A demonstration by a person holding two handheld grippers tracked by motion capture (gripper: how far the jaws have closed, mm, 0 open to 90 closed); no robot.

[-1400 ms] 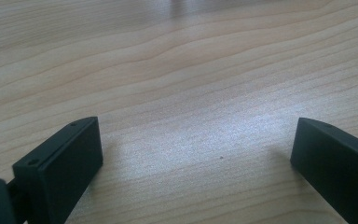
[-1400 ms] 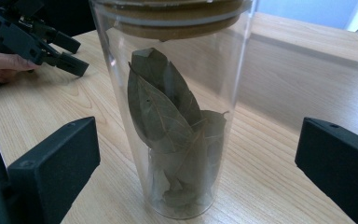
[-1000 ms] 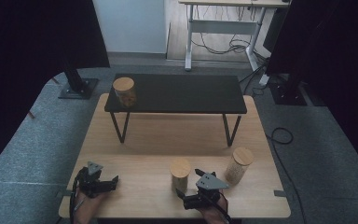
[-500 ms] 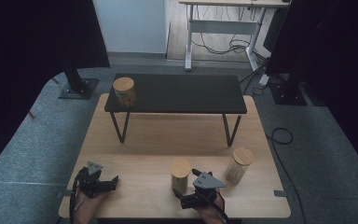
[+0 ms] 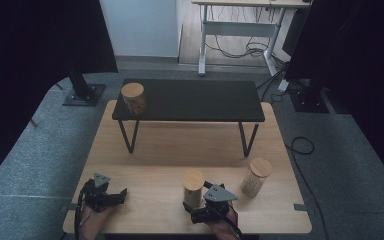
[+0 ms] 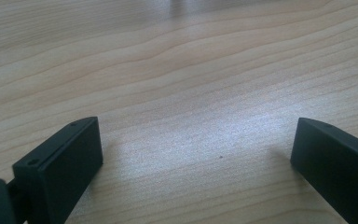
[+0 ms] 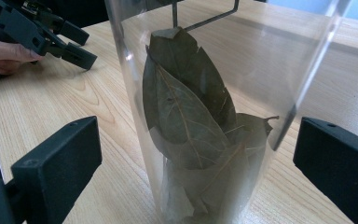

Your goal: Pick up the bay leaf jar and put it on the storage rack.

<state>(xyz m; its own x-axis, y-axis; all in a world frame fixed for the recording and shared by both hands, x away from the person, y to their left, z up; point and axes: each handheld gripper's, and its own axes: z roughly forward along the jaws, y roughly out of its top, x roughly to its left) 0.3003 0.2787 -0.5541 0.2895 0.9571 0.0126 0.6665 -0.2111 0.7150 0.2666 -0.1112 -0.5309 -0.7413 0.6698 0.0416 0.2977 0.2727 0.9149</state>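
right tongs (image 7: 196, 186) gaping wide around leaf jar (image 7: 200, 116), lower centre of frame, gripping nothing | left tongs (image 6: 196, 154) spread wide, idling over bare surface (image 6: 177, 56) at lower left | risk: I'm judging the tall jar is tipping if one jaw is touching first, or slipping on smooth glass

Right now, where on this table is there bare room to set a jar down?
Bare wood lies between the left hand-held gripper and the middle jar, and most of the black shelf right of its jar. It is crowded around the right hand-held gripper and the right jar.
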